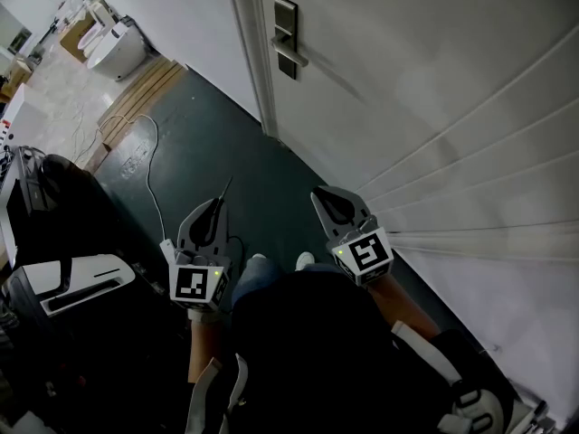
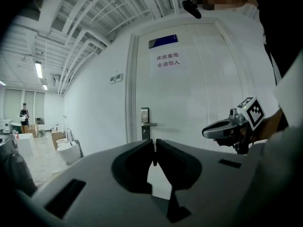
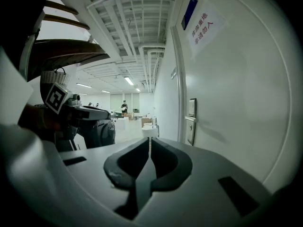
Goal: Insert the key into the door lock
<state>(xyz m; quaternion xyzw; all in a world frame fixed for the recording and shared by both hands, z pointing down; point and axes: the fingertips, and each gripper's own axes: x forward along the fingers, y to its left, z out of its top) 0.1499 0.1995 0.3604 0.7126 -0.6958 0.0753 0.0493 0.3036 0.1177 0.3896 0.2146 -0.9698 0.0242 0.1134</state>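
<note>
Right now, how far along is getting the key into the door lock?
Done: the key is pinched in the left gripper, jaws shut. In hand: both grippers sit low, apart from the door lock; the right gripper is shut and empty. Left: bring the key up to the lock and insert it.

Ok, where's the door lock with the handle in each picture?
Head view: the door lock is at the top middle, just right of the door frame.
Left gripper view: the lock is near the centre, just above the jaws.
Right gripper view: the lock is right of centre, seen side-on.
Shared landmark: the white door frame runs just left of the lock everywhere.
</note>
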